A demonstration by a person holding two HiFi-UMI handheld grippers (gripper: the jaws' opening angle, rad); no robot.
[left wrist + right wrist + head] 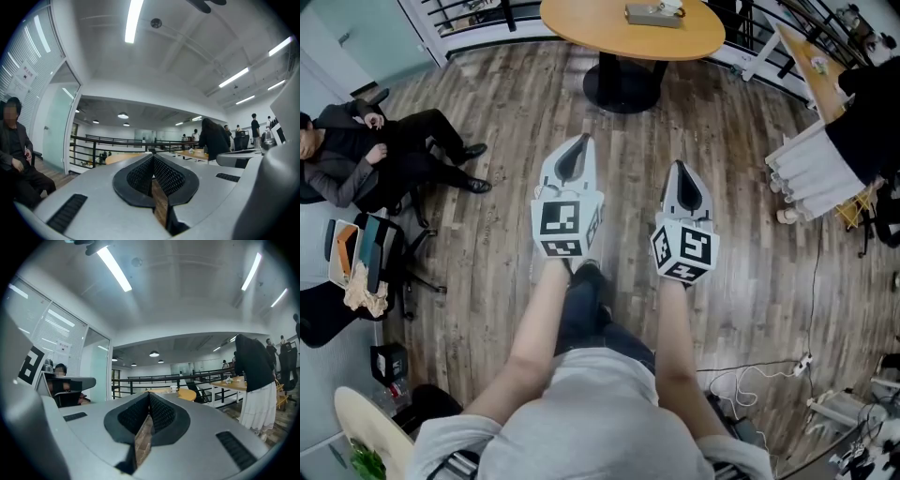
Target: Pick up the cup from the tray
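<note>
Left gripper (580,141) and right gripper (679,165) are both held low in front of the person's body, above the wooden floor (487,234). Each has its jaws pressed together, with nothing between them. They point toward the round table (581,28), which is well apart from them. On this table lies the tray (642,16). In the right gripper view a small white cup (174,388) stands on the table top, but it is too small there to tell its handle or its exact place on the tray.

The step in hand, as I judge it, is the approach, and the grasp is not yet begun. To do it well, the person should first come close to the table edge, so the arm does not need to stretch. One gripper is enough, and the right one seems better lined up. Its jaws should open wide before they reach the cup, not beside it. They should come level from the side and take the wall of the cup between the pads. Then it is good to lift straight up, so the tray is not dragged. A seated person (366,150) and a standing person (825,159) are at the sides, away from the path.
</note>
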